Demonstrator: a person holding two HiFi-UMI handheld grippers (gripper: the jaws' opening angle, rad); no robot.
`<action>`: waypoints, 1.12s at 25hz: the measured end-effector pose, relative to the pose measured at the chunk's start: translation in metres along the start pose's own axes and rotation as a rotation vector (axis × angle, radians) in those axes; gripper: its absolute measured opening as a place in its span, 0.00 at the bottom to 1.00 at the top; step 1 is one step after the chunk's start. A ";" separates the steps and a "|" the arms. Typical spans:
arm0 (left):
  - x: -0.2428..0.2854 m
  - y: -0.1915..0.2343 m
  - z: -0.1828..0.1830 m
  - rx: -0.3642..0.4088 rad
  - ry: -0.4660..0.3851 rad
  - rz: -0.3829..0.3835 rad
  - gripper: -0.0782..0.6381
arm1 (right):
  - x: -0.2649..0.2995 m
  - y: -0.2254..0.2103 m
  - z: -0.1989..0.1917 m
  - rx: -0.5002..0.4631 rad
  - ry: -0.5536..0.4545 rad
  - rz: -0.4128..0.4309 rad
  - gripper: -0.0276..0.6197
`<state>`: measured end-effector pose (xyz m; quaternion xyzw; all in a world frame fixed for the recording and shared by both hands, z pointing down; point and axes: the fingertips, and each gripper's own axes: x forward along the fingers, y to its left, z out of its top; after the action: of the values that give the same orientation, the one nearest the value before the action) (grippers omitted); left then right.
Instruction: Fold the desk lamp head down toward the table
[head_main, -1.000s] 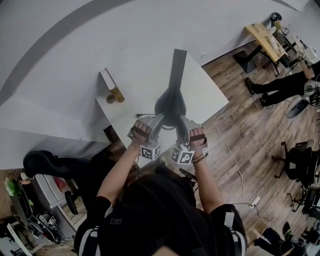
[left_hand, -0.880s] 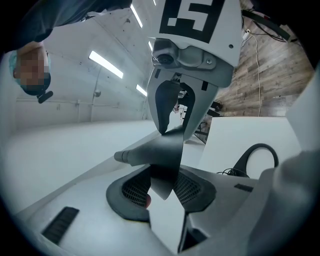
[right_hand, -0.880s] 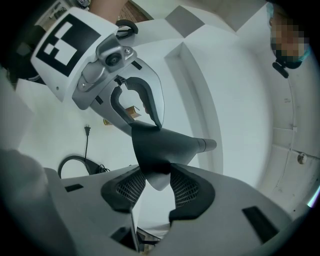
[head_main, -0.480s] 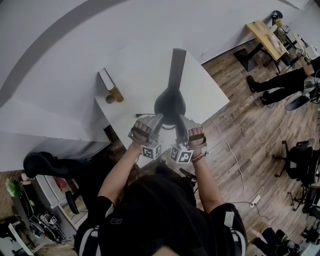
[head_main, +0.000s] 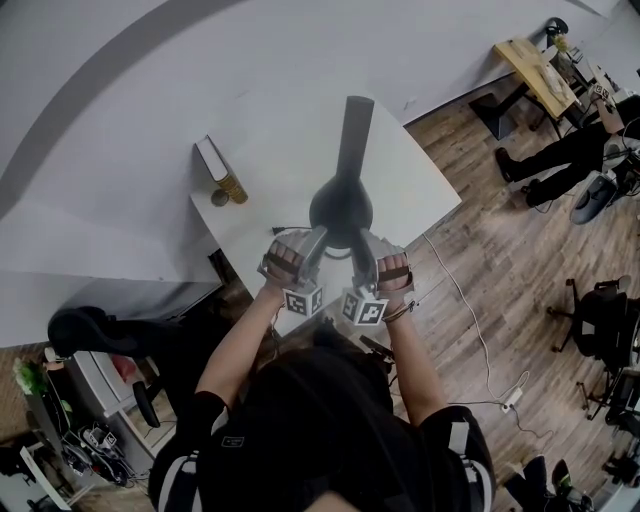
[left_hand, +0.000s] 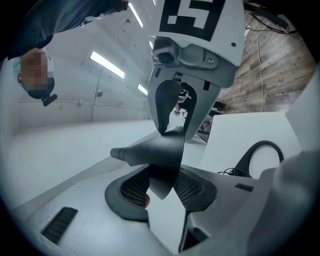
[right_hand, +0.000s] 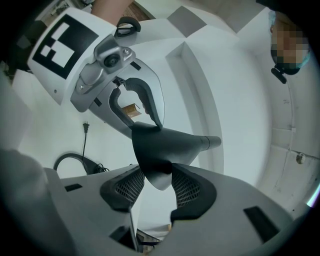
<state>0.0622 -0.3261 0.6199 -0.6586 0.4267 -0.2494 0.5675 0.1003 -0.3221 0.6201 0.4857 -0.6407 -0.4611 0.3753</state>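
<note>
The left gripper's (left_hand: 161, 187) jaws were partway apart and opening, with the dark rim of the lamp head (left_hand: 156, 152) between the pads. The right gripper's (right_hand: 152, 186) jaws were wide and opening too, around the opposite side of the same rim. No view showed whether any pad pressed on it. That made two grippers, one on each side of one cone-shaped head. The head was held up above the table, its wide rim toward the person and its narrow neck pointing away. One dark arm (head_main: 353, 135) ran on from the neck toward the wall (head_main: 150, 70).

Below was one white table (head_main: 410, 190). It carried one looped black cable (right_hand: 70, 162). At its far left corner stood one flat box (head_main: 213, 158), one gold can (head_main: 233, 187) and one small dark disc (head_main: 220, 198), close together.

The floor (head_main: 480, 270) was wood planks. One white cord crossed it to one power strip (head_main: 512, 399). Well apart stood one wooden desk (head_main: 532, 78), with another person's legs (head_main: 560, 165) near it and one black chair (head_main: 600, 320) further along.
</note>
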 end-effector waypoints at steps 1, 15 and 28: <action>0.000 0.000 0.000 -0.004 -0.003 0.001 0.32 | 0.000 0.000 0.000 0.002 -0.004 -0.001 0.32; -0.010 -0.004 0.004 -0.085 0.041 -0.048 0.38 | -0.011 0.008 -0.002 0.059 0.014 0.040 0.33; -0.104 -0.013 -0.011 -0.857 0.265 -0.279 0.42 | -0.079 -0.003 0.010 0.667 0.169 0.099 0.29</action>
<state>0.0035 -0.2444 0.6516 -0.8471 0.4674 -0.2065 0.1459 0.1118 -0.2437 0.6115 0.5866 -0.7457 -0.1657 0.2692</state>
